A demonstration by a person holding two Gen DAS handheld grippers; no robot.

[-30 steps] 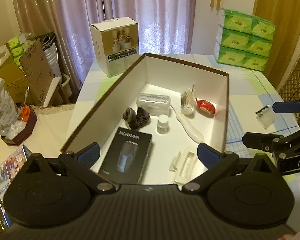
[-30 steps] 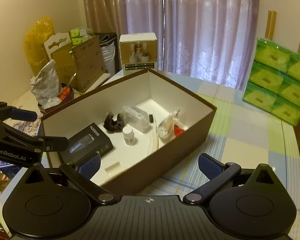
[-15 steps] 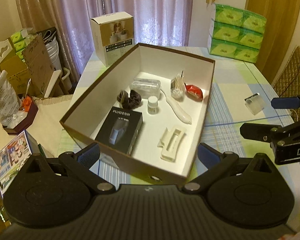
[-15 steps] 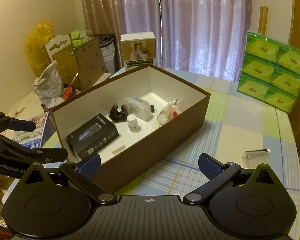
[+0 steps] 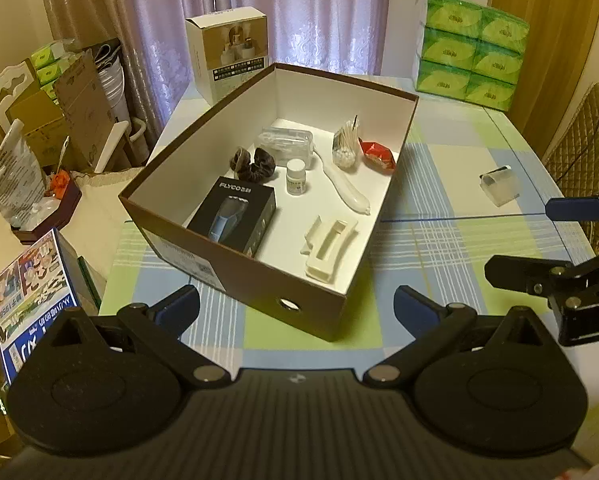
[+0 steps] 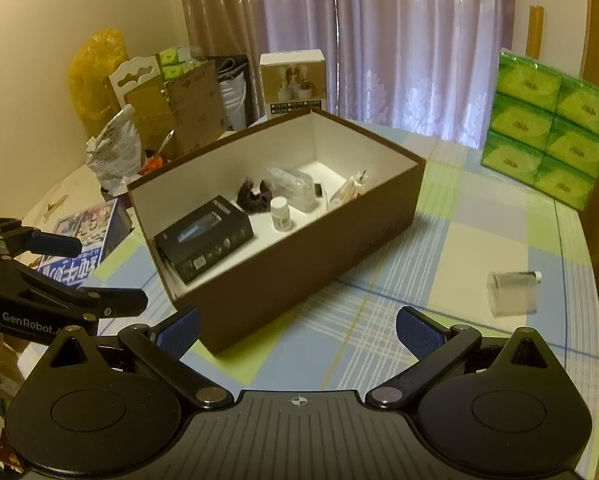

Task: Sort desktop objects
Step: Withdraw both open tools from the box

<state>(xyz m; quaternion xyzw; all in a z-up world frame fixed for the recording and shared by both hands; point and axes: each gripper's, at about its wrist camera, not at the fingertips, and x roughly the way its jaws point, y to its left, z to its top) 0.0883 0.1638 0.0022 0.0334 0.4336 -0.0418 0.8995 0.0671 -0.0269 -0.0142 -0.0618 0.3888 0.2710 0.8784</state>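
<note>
both the left gripper and right gripper hover empty with jaws spread, brown box just ahead, one clear container lying loose ahead-right of the right gripper; recommend approaching it squarely across its narrow sides before closing

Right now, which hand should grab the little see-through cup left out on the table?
Probably the right gripper. The small clear plastic container lies on the checked tablecloth on its side of the brown cardboard box; the left gripper faces the box instead.
</note>
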